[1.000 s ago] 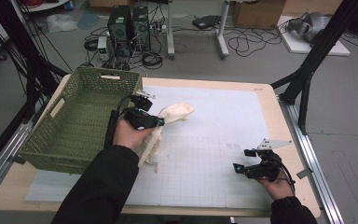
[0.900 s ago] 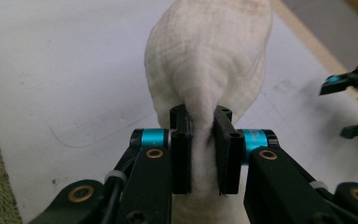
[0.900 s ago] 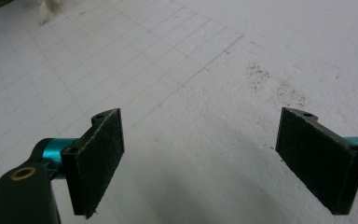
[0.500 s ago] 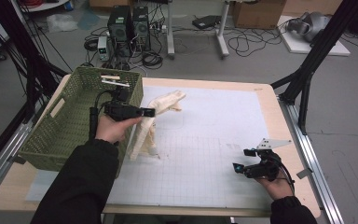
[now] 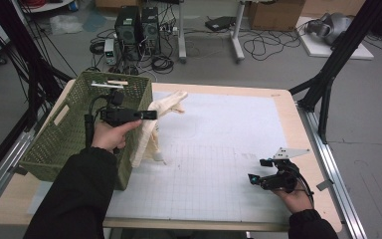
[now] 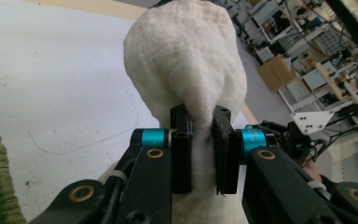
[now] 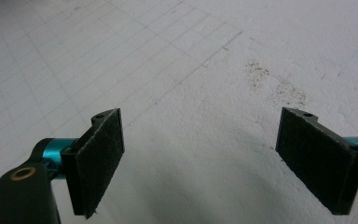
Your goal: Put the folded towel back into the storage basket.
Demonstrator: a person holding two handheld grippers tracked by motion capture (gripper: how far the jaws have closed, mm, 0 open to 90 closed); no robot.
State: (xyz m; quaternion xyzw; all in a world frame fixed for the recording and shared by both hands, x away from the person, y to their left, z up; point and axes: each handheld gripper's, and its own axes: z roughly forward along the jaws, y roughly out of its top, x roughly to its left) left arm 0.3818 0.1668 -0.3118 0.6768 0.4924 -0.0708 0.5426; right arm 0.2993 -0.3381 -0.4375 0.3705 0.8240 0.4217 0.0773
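Cloth [image 5: 151,127] is hanging pinched in the left tool [image 5: 151,115] beside the basket [image 5: 54,144]; its trailing end risks snagging the rim. Right tool [image 5: 256,170] is resting open.

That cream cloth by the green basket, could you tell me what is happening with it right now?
A person is working at the table with a gripper in each hand. The left gripper is shut on the cream cloth, holding it lifted beside the green basket, with its lower end hanging down toward the white mat. The cloth is not yet in the basket. The right gripper rests near the mat's front right part, jaws wide open with nothing between them.
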